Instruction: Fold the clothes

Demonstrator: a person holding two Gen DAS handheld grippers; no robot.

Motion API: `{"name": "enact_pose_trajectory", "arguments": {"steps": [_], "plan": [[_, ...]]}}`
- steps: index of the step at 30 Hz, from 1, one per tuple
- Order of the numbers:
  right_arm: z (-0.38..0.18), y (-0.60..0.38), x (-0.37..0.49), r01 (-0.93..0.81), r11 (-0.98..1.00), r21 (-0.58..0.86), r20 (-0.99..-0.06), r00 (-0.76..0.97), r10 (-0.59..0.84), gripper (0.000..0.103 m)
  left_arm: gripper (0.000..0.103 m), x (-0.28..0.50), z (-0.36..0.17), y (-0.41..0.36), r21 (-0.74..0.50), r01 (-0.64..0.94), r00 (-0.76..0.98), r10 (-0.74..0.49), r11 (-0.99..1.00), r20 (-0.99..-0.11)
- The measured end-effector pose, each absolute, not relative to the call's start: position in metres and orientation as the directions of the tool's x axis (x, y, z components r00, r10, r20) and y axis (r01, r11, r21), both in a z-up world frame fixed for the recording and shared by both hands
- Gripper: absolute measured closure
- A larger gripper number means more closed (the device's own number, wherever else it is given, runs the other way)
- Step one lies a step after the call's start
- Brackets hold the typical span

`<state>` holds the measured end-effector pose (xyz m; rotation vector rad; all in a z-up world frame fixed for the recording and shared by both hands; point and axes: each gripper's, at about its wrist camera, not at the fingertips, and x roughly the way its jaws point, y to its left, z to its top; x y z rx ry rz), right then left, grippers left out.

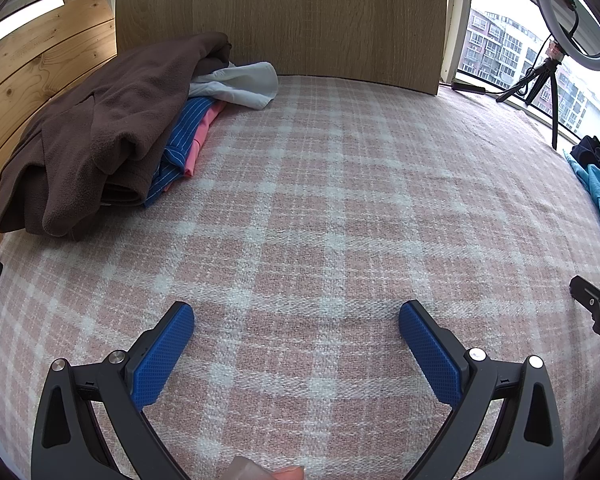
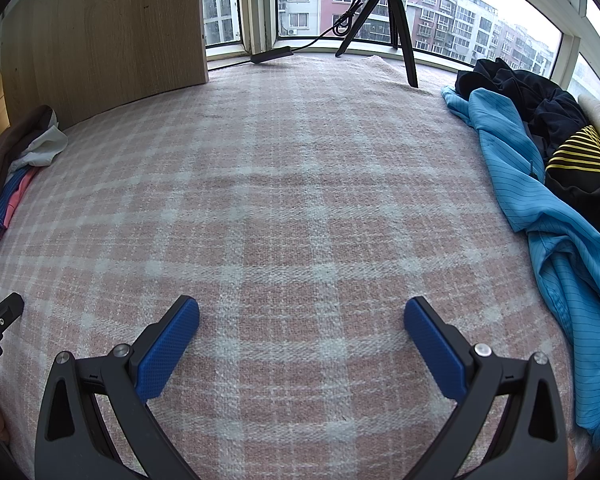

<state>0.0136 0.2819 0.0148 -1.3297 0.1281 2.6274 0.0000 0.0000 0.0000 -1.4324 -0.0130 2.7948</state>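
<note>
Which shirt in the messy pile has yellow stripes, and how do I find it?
Find the big window behind the checked blanket. Under it, at the right edge, lies a messy pile. The black top there sits behind the bright blue shirt, and only it has yellow stripes.

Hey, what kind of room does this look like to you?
Probably a home bedroom or bay-window nook high in an apartment block: a plaid blanket as work surface, loose clothes like the light blue shirt, and windows facing other apartment buildings.

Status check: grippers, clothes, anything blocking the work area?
Left gripper open, empty. Right gripper open, empty. Blue jacket crumpled right, unfolded. Plaid blanket between them bare.
</note>
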Motion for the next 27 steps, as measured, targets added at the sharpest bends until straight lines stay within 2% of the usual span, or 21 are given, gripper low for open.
{"name": "enact_pose_trajectory", "arguments": {"steps": [27], "plan": [[0.013, 0.2783, 0.0155, -0.218, -0.976, -0.015, -0.806, -0.575, 0.141, 0.0, 0.0, -0.0004, 0.0007, 0.0013, -0.006, 0.022, -0.584, -0.008, -1.0, -0.812]]}}
